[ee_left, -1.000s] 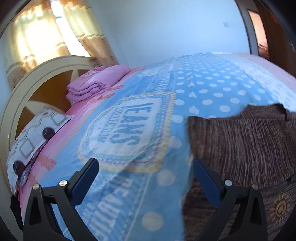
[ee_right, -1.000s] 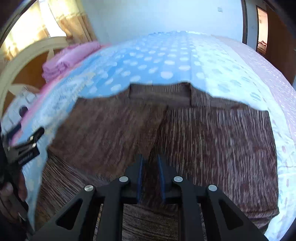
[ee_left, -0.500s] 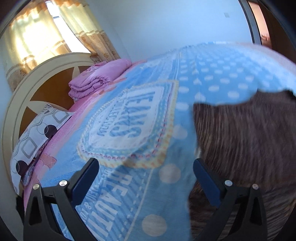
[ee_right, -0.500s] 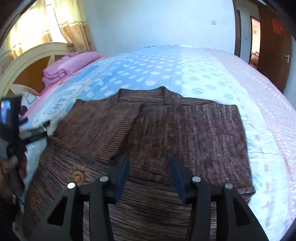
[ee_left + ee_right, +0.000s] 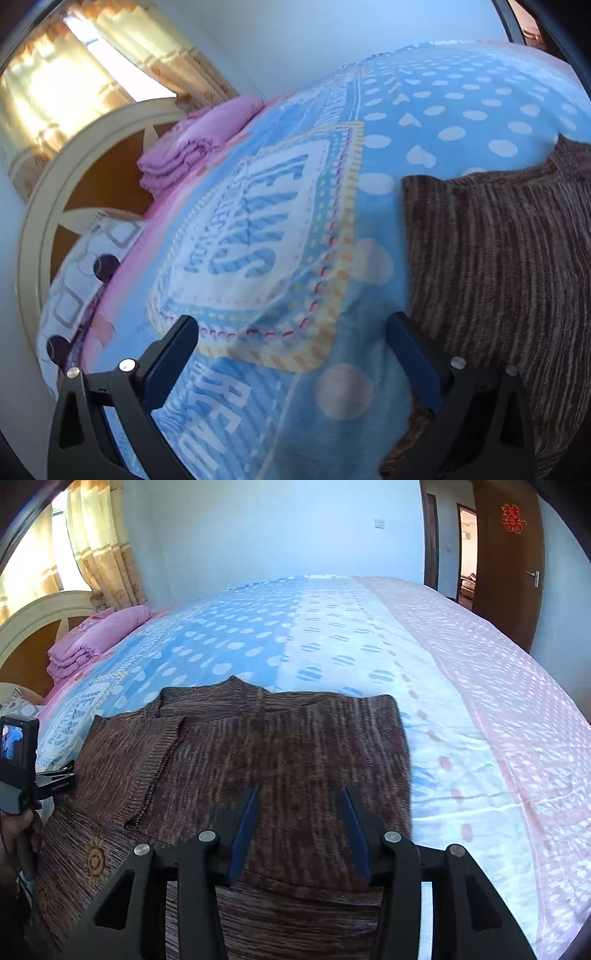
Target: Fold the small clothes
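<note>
A brown striped knitted sweater (image 5: 280, 746) lies flat on the bed, its sleeves folded in over the body; a sun motif shows near its lower left. My right gripper (image 5: 299, 801) is open and empty, held just above the sweater's lower middle. My left gripper (image 5: 291, 328) is wide open and empty over the blue blanket, just left of the sweater's left edge (image 5: 498, 258). The left gripper also shows at the left edge of the right wrist view (image 5: 55, 781), beside the sweater.
The bed is covered by a blue polka-dot blanket (image 5: 229, 646) and a pink-and-white sheet (image 5: 498, 701). A folded pink quilt (image 5: 96, 638) and a patterned pillow (image 5: 74, 295) lie by the cream headboard (image 5: 55, 206). A brown door (image 5: 506, 565) stands at the far right.
My right gripper has opened, letting go of the sweater fold, and has lifted and drawn back. My left gripper stays open and has tilted slightly beside the sweater.
</note>
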Available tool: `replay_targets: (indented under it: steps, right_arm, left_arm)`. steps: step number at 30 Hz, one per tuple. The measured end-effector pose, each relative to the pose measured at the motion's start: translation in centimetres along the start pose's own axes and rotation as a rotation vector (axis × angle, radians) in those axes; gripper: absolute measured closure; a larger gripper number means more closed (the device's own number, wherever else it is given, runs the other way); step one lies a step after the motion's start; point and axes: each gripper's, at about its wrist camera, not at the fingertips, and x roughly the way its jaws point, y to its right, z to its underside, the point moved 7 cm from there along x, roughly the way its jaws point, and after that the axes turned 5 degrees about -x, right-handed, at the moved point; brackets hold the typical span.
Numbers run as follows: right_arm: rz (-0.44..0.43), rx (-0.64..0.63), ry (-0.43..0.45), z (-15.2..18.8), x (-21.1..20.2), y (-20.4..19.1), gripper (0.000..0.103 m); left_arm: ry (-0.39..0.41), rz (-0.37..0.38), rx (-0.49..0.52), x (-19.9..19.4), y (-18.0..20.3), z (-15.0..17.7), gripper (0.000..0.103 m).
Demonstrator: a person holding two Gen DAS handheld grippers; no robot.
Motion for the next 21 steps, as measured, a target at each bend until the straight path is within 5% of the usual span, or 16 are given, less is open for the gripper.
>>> replay_targets:
  steps: [6, 11, 13, 16, 21]
  right_arm:
    - [0.012, 0.02, 0.029, 0.2, -1.0, 1.2, 0.053]
    - [-0.003, -0.011, -0.028, 0.6, 0.7, 0.1, 0.052]
    - [-0.007, -0.019, -0.056, 1.0, 1.4, -0.1, 0.052]
    - [0.02, -0.013, -0.064, 1.3, 1.6, 0.6, 0.052]
    - [0.064, 0.046, -0.056, 1.1, 1.1, 3.2, 0.052]
  left_arm:
    - [0.049, 0.051, -0.098, -3.0, -1.3, -0.9, 0.0]
    - [0.113, 0.12, -0.056, -6.4, 1.9, -2.8, 0.0]
    - [0.095, 0.112, 0.009, -5.7, 4.1, -2.6, 0.0]
    - [0.049, 0.005, 0.1, -2.6, 5.1, -1.0, 0.0]
    - [0.036, 0.031, 0.057, -1.2, 2.9, -0.3, 0.0]
